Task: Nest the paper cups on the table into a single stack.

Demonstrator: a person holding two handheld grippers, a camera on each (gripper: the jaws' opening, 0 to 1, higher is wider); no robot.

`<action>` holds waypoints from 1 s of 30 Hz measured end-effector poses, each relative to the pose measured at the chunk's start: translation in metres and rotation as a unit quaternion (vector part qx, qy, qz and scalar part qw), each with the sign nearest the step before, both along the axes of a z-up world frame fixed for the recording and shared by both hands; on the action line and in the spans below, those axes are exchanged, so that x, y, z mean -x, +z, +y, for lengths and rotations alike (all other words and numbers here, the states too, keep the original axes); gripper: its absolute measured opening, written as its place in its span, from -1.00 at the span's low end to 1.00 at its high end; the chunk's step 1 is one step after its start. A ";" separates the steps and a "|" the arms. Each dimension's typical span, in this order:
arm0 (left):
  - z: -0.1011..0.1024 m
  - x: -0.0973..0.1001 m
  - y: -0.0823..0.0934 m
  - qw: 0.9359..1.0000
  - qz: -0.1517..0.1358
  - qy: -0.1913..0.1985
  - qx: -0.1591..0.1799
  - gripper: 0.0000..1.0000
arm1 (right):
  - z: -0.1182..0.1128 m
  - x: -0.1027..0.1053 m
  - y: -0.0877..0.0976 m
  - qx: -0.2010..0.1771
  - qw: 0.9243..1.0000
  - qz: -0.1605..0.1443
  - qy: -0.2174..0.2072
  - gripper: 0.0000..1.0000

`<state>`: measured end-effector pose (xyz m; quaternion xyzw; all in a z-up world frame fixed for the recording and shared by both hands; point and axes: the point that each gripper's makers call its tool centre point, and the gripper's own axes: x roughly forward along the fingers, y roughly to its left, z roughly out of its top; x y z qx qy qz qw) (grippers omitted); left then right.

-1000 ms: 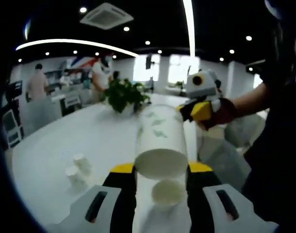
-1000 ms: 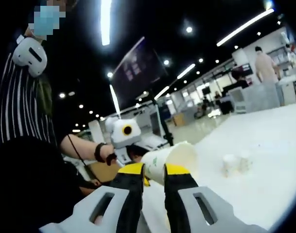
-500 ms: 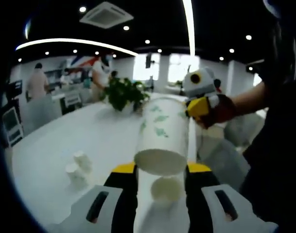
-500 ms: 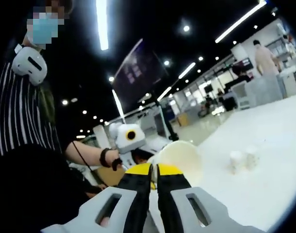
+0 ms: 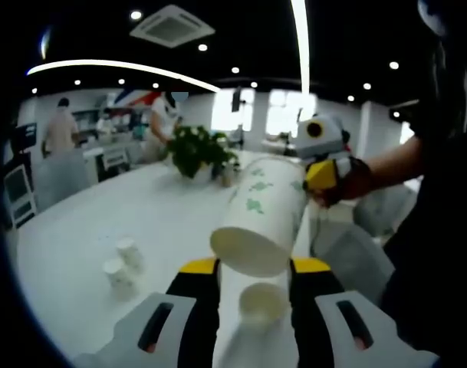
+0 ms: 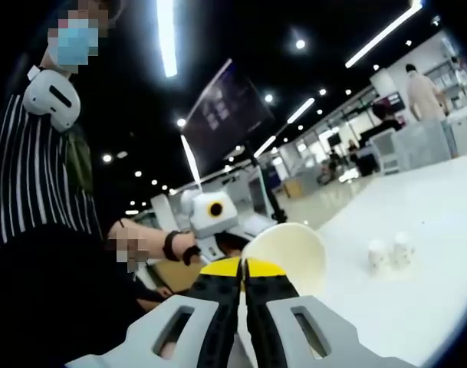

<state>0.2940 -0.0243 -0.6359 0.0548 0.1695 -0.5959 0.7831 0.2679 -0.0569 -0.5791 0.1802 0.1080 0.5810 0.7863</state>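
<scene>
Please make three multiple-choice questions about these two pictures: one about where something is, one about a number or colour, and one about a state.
1. Where does the potted plant stand?
A. on the white table
B. on the floor
C. on a chair

2. How many small cups stand together on the table to the left of the left tool?
A. two
B. five
C. none

3. How are the jaws of the right tool?
A. closed on the rim of the large paper cup
B. wide open
C. holding the plant

Answers: 1 A, the plant rests on the far part of the tabletop. 2 A, a pair stands side by side. 3 A, the yellow tips pinch the cup's rim.
</scene>
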 end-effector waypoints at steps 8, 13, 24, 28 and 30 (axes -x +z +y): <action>0.001 0.003 -0.004 1.000 -0.001 0.007 0.001 -0.25 | 0.001 -0.003 -0.007 0.027 1.000 -0.011 -0.010 -1.00; 0.001 0.005 -0.006 1.000 0.009 0.018 0.007 -0.20 | 0.001 -0.003 -0.014 0.055 0.998 -0.012 -0.012 -1.00; 0.004 0.005 -0.016 0.998 0.017 0.052 -0.005 0.05 | -0.011 -0.003 -0.024 0.107 0.994 -0.026 -0.013 -1.00; 0.006 0.007 -0.018 0.998 0.020 0.065 -0.003 0.17 | -0.016 -0.003 -0.023 0.119 0.992 -0.029 -0.014 -1.00; 0.007 0.007 -0.022 0.997 0.025 0.073 -0.006 0.27 | -0.018 -0.003 -0.022 0.123 0.992 -0.036 -0.013 -1.00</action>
